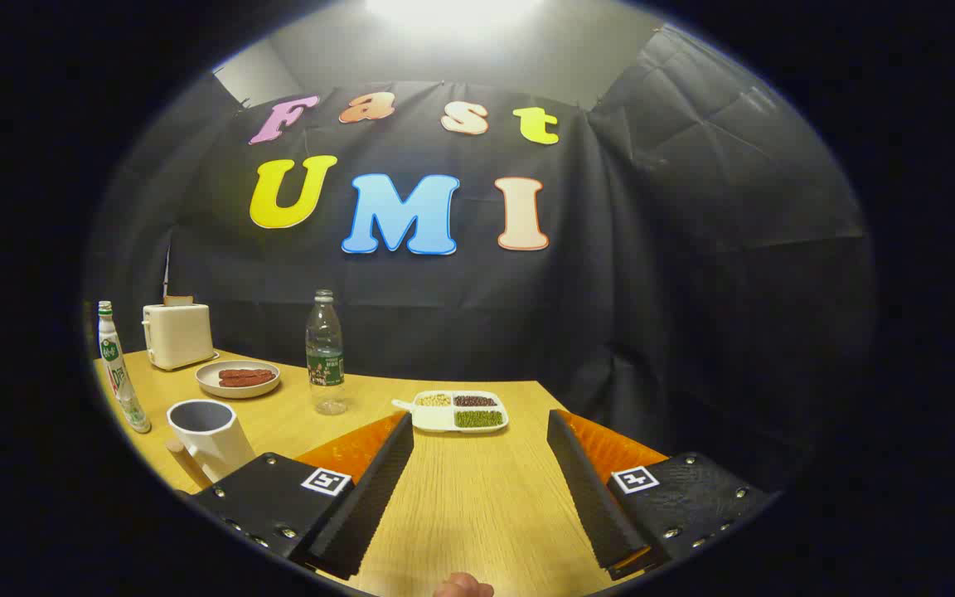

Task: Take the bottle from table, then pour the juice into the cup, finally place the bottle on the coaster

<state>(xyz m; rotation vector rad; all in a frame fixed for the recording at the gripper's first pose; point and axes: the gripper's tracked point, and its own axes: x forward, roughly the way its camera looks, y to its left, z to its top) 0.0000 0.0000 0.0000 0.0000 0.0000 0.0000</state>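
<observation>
Clear bottle (326,352) upright, hand-held gripper (481,448) agape.

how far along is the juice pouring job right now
Nothing looks done yet. The clear bottle stands upright on the wooden table, beyond the fingers and apart from them. The gripper is open with bare table between its fingers, so nothing is in hand. Left: grasp the bottle, pour into the white cup standing beside the left finger, then set the bottle on a coaster.

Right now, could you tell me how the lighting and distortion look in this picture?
In the gripper view, a ceiling light blows out overhead; fisheye bends the light wooden table edge; the clear plastic bottle is sharp, beyond the open gripper.
</observation>
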